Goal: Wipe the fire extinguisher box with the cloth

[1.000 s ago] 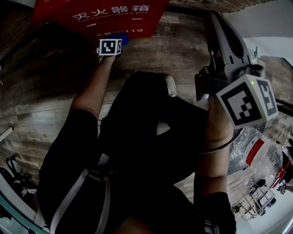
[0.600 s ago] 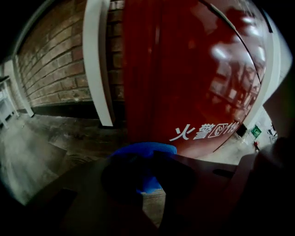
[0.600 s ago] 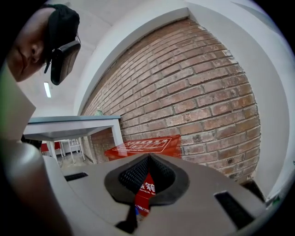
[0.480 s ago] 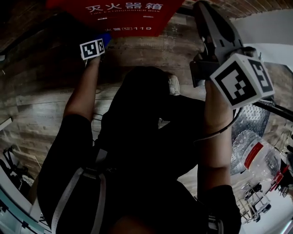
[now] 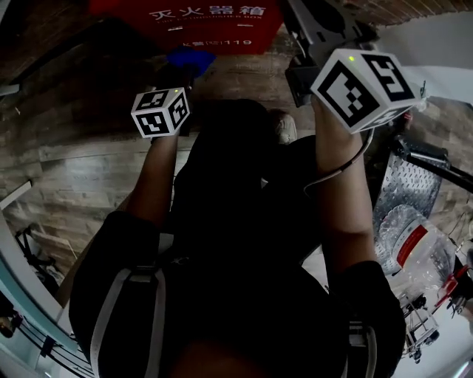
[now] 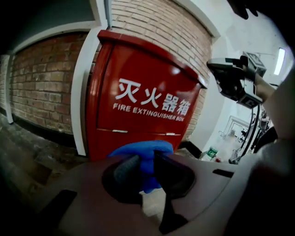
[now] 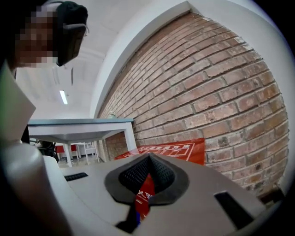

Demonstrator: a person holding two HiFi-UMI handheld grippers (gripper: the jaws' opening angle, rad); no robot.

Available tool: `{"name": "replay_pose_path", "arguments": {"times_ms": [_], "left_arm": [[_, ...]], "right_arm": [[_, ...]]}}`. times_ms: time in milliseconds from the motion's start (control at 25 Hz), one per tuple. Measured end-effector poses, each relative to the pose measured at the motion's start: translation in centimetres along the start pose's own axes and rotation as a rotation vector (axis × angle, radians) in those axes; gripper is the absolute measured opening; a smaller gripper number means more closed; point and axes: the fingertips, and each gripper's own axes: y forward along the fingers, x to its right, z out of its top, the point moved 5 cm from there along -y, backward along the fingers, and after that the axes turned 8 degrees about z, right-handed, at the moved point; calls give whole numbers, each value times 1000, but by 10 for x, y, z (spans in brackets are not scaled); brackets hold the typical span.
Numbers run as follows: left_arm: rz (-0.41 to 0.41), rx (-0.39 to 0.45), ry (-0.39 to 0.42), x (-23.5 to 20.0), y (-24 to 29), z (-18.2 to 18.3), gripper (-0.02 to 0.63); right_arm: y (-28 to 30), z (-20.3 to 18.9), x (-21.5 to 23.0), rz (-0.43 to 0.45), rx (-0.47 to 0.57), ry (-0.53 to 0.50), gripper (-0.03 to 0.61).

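Against the brick wall [image 6: 41,83], the fire extinguisher box [image 6: 147,76]; cloth [image 6: 142,150] just before it.

The floor [image 5: 81,148] is laid in grey-brown wood-look planks and runs up to a brick wall [image 6: 41,87]. The red fire extinguisher box [image 5: 214,22] stands upright on the floor at the wall's foot. A little way out from the box a pale shoe [image 5: 285,130] is planted on the planks. Over at the floor's right side lie a patterned metal plate [image 5: 405,188] and, just beside it, a big clear plastic bottle [image 5: 410,247] with a red label.
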Motion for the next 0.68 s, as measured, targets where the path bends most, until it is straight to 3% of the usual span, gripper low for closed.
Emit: {"name": "replay_pose_path", "arguments": {"times_ms": [120, 240, 360, 680], "left_arm": [[-37, 34, 12, 30, -20, 40, 71], [-46, 44, 4, 55, -44, 88, 71], [-58, -5, 7, 76, -87, 125, 71], [-83, -36, 8, 116, -258, 272, 71]], "right_arm": [[8, 12, -19, 93, 5, -78, 14], [7, 20, -30, 137, -93, -127, 14], [-8, 44, -51, 110, -219, -115, 14], [-46, 215, -143, 9, -304, -74, 14]]}}
